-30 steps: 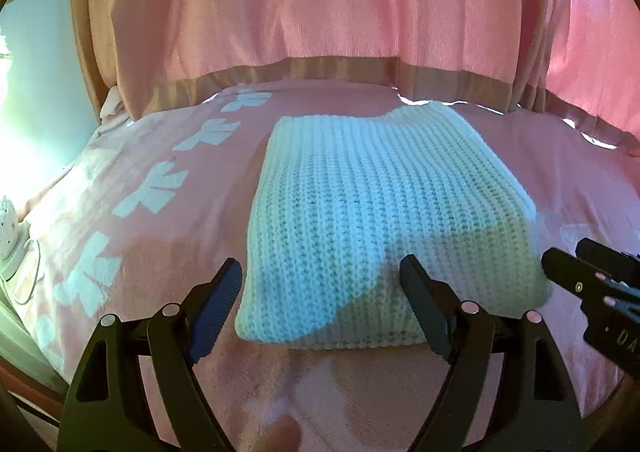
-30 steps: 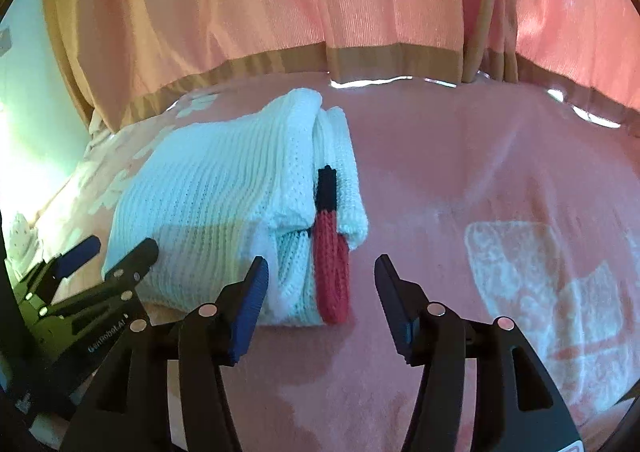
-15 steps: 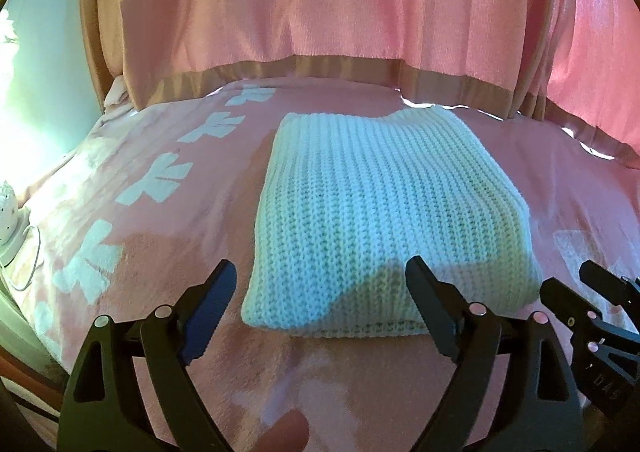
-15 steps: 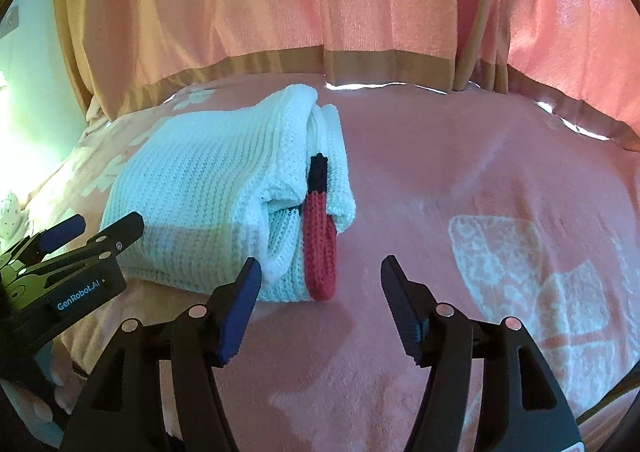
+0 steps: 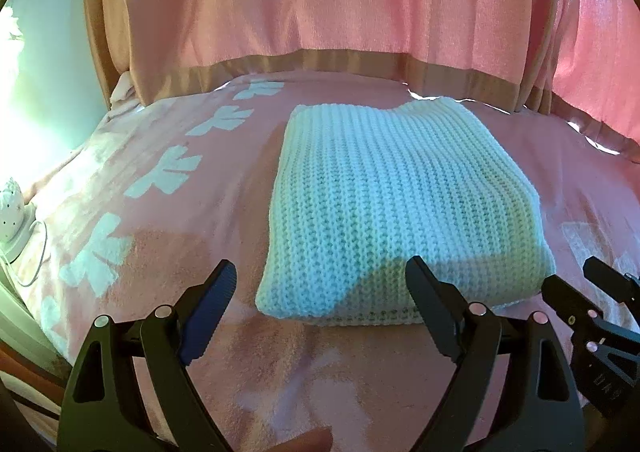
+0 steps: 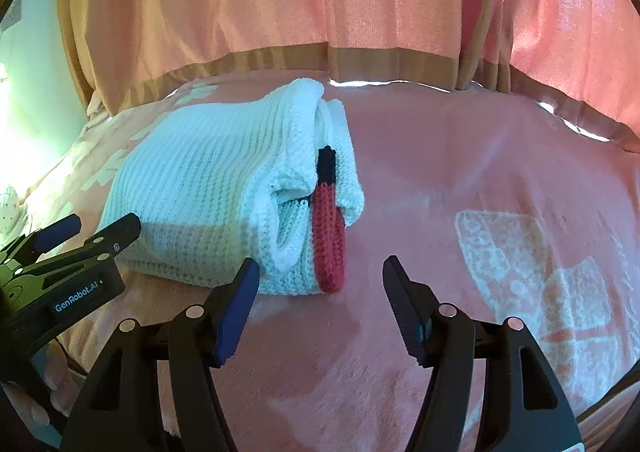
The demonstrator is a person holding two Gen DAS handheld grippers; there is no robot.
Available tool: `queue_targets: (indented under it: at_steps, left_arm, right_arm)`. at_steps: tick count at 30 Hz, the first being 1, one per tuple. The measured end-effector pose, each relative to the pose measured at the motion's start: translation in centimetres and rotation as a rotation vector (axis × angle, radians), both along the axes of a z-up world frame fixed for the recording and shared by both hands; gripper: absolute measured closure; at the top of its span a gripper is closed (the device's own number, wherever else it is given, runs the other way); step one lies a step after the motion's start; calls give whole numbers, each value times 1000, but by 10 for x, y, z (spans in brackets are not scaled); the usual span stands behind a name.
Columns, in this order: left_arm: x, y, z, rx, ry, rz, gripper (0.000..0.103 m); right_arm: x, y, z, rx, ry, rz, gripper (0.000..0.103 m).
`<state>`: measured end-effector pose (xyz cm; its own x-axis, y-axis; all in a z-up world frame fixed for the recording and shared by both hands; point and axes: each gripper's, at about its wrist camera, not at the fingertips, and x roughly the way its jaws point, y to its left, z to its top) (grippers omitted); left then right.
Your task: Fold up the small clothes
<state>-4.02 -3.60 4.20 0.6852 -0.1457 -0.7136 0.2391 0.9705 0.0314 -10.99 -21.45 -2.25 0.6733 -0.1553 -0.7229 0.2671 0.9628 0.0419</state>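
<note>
Lying folded on a fuzzy pink blanket, the ribbed white knit faces both empty, spread grippers.

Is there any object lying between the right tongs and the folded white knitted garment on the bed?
Nothing visible. Only bare pink blanket lies between the open right tongs and the folded white garment, whose red and black strip faces them.
</note>
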Motion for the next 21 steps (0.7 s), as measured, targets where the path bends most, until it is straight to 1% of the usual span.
queue_targets:
  at_steps: [5,12,16,21]
  left_arm:
    - [-1,-2,0,7,-5,-19,20]
    - [-1,-3,-2,19,-1,-15,20]
    - [0,-2,-4,6,13,-6,20]
    - [-3,-5,-6,16,11,-22,20]
  right_arm:
    - [1,1,-2,-2,6,7,40]
    - [3,6,-4,-4,13,7,40]
    - [3,6,-5,0,14,7,40]
    - [5,8,-6,3,17,7,39]
